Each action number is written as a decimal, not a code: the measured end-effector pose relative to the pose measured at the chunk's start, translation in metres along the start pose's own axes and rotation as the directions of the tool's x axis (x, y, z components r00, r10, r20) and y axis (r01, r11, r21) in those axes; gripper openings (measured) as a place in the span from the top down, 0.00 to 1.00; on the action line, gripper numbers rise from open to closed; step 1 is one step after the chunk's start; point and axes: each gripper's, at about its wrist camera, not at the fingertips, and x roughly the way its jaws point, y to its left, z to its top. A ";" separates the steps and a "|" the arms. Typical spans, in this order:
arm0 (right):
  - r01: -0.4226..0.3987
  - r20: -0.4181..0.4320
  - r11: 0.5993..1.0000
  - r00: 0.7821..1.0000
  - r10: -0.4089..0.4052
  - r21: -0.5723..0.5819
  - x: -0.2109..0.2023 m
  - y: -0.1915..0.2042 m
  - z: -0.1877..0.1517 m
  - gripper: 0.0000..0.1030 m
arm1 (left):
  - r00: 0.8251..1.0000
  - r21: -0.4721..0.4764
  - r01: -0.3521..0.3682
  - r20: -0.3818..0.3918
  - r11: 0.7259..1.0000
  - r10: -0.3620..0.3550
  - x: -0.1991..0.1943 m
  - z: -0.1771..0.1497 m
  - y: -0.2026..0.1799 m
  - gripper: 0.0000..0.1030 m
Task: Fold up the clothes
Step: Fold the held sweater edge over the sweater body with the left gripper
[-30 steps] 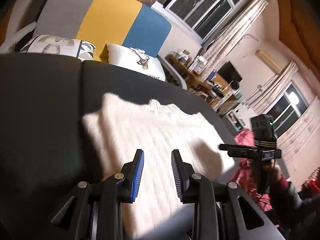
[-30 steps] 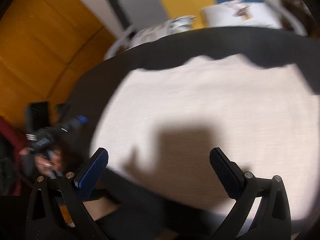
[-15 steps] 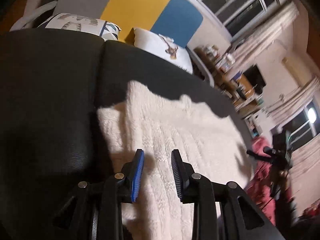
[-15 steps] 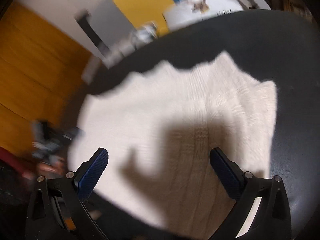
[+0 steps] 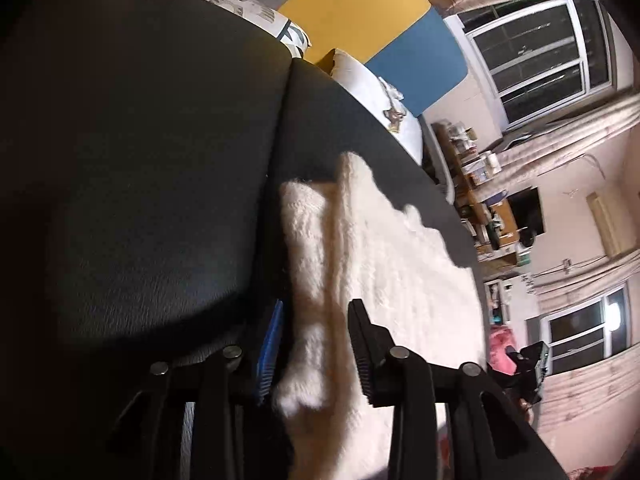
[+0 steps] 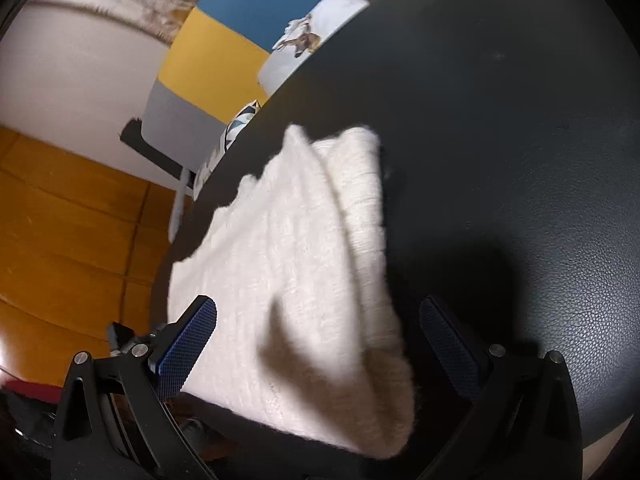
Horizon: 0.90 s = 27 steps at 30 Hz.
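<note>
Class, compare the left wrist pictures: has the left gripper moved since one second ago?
Yes. The left gripper has shifted toward the cream sweater's left edge; that folded edge on the black cushion now lies between its fingers.

the sweater (image 5: pixel 384 280) runs off the bottom edge in the left view, and it's motion-blurred in the right one.

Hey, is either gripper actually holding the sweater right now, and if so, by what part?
Neither is. The left gripper straddles the folded edge of the white sweater with its jaws open; the right gripper is wide open above it.
</note>
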 end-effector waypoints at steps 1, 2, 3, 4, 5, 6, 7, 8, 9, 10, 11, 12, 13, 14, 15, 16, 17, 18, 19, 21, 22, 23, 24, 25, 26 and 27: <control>-0.014 0.006 1.000 1.000 0.014 -0.024 0.001 0.010 -0.002 0.00 | 1.000 -0.012 0.012 -0.002 1.000 -0.012 -0.003 -0.002 0.001 0.60; -0.028 0.012 0.998 1.000 0.028 -0.048 0.002 0.020 -0.005 0.00 | 1.000 -0.025 0.023 -0.004 0.999 -0.024 -0.006 -0.003 0.003 0.57; -0.042 0.017 0.997 0.999 0.044 -0.072 0.004 0.030 -0.007 0.00 | 0.999 -0.049 0.030 -0.011 0.998 -0.030 -0.006 -0.004 0.006 0.52; -0.104 -0.016 0.990 0.995 0.103 -0.096 0.014 0.045 -0.012 0.00 | 0.999 -0.072 0.036 -0.017 0.997 -0.037 -0.007 -0.004 0.009 0.49; -0.165 -0.050 0.979 0.986 0.160 -0.119 0.025 0.060 -0.017 0.00 | 0.999 -0.095 0.043 -0.023 0.995 -0.045 -0.007 -0.005 0.011 0.47; -0.157 -0.077 0.978 0.986 0.148 -0.139 0.037 0.070 -0.021 0.00 | 0.998 -0.111 0.058 -0.031 0.992 -0.062 -0.005 -0.005 0.013 0.47; -0.150 -0.103 0.976 0.985 0.135 -0.159 0.049 0.080 -0.025 0.00 | 0.996 -0.127 0.072 -0.039 0.989 -0.077 -0.003 -0.005 0.015 0.46; -0.144 -0.129 0.973 0.984 0.121 -0.179 0.061 0.090 -0.030 0.00 | 0.996 -0.128 0.074 -0.048 0.989 -0.080 -0.001 -0.004 0.016 0.41; -0.138 -0.155 0.970 0.982 0.108 -0.200 0.073 0.100 -0.034 0.00 | 0.995 -0.130 0.075 -0.058 0.989 -0.083 0.001 -0.003 0.018 0.38; -0.132 -0.180 0.966 0.979 0.093 -0.220 0.085 0.110 -0.039 0.00 | 0.994 -0.131 0.077 -0.068 0.988 -0.087 0.003 -0.002 0.019 0.38; -0.127 -0.204 0.962 0.976 0.078 -0.241 0.097 0.120 -0.043 0.00 | 0.993 -0.133 0.079 -0.078 0.988 -0.090 0.006 -0.001 0.020 0.38; -0.123 -0.228 0.958 0.972 0.062 -0.261 0.109 0.130 -0.048 0.00 | 0.992 -0.135 0.081 -0.088 0.988 -0.093 0.008 0.000 0.022 0.38; -0.115 -0.231 0.956 0.971 0.052 -0.270 0.110 0.131 -0.051 0.00 | 0.990 -0.136 0.090 -0.100 0.987 -0.104 0.011 0.002 0.022 0.38; -0.108 -0.235 0.954 0.971 0.042 -0.279 0.110 0.133 -0.055 0.00 | 0.987 -0.125 0.094 -0.117 0.988 -0.109 0.015 0.004 0.020 0.37; -0.106 -0.234 0.955 0.971 0.040 -0.277 0.108 0.132 -0.057 0.00 | 0.985 -0.090 0.088 -0.138 0.992 -0.100 0.018 0.005 0.016 0.37; -0.105 -0.234 0.956 0.971 0.039 -0.275 0.105 0.135 -0.060 0.00 | 0.983 -0.055 0.082 -0.159 0.995 -0.090 0.022 0.005 0.011 0.37; -0.103 -0.234 0.956 0.971 0.038 -0.273 0.102 0.138 -0.063 0.00 | 0.981 -0.019 0.076 -0.178 0.997 -0.078 0.026 0.006 0.006 0.37; -0.099 -0.231 0.957 0.972 0.034 -0.274 0.095 0.140 -0.063 0.00 | 0.980 0.026 0.063 -0.189 0.998 -0.057 0.031 0.005 -0.002 0.37; -0.094 -0.227 0.957 0.973 0.030 -0.275 0.088 0.142 -0.063 0.00 | 0.982 0.072 0.046 -0.187 0.996 -0.032 0.034 0.004 -0.009 0.37; -0.071 -0.215 0.956 0.977 0.009 -0.286 0.083 0.145 -0.062 0.00 | 0.985 0.077 0.039 -0.170 0.996 -0.025 0.036 0.005 -0.010 0.38; -0.054 -0.206 0.954 0.979 -0.008 -0.294 0.085 0.147 -0.061 0.00 | 0.987 0.080 0.036 -0.162 0.996 -0.022 0.037 0.005 -0.011 0.39; -0.036 -0.196 0.952 0.980 -0.026 -0.303 0.086 0.149 -0.060 0.00 | 0.988 0.078 0.034 -0.153 0.996 -0.022 0.038 0.006 -0.011 0.47; -0.010 -0.192 0.950 0.980 -0.052 -0.312 0.087 0.148 -0.060 0.00 | 0.989 0.020 0.057 -0.138 0.998 -0.054 0.036 0.008 -0.004 0.69; 0.015 -0.186 0.947 0.979 -0.078 -0.320 0.088 0.147 -0.059 0.00 | 0.985 -0.037 0.105 -0.133 0.994 -0.109 0.036 0.007 0.005 0.86; 0.040 -0.181 0.944 0.978 -0.105 -0.329 0.088 0.146 -0.059 0.00 | 0.979 -0.085 0.150 -0.124 0.985 -0.160 0.036 0.006 0.012 0.86; 0.075 -0.176 0.939 0.974 -0.140 -0.337 0.088 0.144 -0.059 0.00 | 0.981 -0.056 0.157 -0.109 0.986 -0.162 0.035 0.001 0.008 0.87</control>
